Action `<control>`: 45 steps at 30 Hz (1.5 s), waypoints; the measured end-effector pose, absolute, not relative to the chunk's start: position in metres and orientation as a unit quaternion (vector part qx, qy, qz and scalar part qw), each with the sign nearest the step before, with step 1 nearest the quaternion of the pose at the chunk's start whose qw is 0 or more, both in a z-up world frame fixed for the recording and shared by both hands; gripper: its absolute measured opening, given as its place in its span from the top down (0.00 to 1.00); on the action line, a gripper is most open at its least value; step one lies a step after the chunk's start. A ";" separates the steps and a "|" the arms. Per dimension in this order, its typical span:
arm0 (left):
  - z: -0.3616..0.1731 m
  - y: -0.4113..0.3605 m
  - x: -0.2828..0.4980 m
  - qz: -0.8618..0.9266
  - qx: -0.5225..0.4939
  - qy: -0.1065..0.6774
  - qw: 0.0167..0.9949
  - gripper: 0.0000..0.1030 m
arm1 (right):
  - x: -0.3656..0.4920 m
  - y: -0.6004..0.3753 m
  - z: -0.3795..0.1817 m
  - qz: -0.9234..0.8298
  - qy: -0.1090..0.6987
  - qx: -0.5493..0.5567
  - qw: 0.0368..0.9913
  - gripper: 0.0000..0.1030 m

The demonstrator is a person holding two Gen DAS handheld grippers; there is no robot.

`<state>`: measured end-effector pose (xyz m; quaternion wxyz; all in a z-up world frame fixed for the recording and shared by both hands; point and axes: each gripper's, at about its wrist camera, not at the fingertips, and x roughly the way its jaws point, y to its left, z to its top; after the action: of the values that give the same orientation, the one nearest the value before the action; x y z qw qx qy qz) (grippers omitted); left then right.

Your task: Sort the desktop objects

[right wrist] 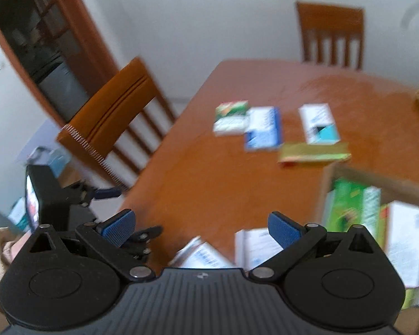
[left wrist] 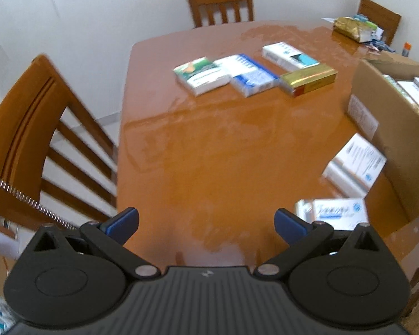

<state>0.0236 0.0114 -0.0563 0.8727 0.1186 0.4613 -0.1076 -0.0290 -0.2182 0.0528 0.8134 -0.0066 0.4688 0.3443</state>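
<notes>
print on the boxes point(left wrist: 339, 213) blurred, nothing legible

Bench point(left wrist: 209, 145) bare across its middle and near-left: open passage there. Far centre blocked by four boxes point(left wrist: 254, 69) in a touching cluster. Right side blocked by carton point(left wrist: 391, 128); two white boxes point(left wrist: 352, 164) lie just beside its wall. Chair point(left wrist: 42, 128) stands close along left edge. Far right corner cluttered with packets point(left wrist: 352, 28).

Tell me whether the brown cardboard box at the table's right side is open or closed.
Open. The brown cardboard box has no lid over it, and green and white packets stand inside, visible from above.
</notes>
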 end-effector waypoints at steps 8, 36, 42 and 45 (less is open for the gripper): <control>-0.057 0.047 0.025 -0.070 0.095 0.466 0.877 0.00 | -0.037 -0.172 0.012 0.342 0.535 -0.020 0.772 0.00; -0.046 0.037 0.036 -0.100 0.135 0.463 0.870 0.00 | -0.037 -0.169 -0.062 0.249 0.638 0.001 0.729 0.00; -0.044 0.042 0.032 -0.099 0.132 0.463 0.871 0.00 | -0.036 -0.165 -0.064 0.257 0.639 0.011 0.725 0.00; -0.044 0.044 0.031 -0.101 0.131 0.464 0.870 0.00 | -0.035 -0.163 -0.065 0.260 0.639 0.019 0.723 0.00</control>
<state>0.0306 0.0442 -0.0445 0.8703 0.1314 0.4638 -0.1007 -0.0349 -0.1633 -0.0645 0.7234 0.0194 0.6392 0.2602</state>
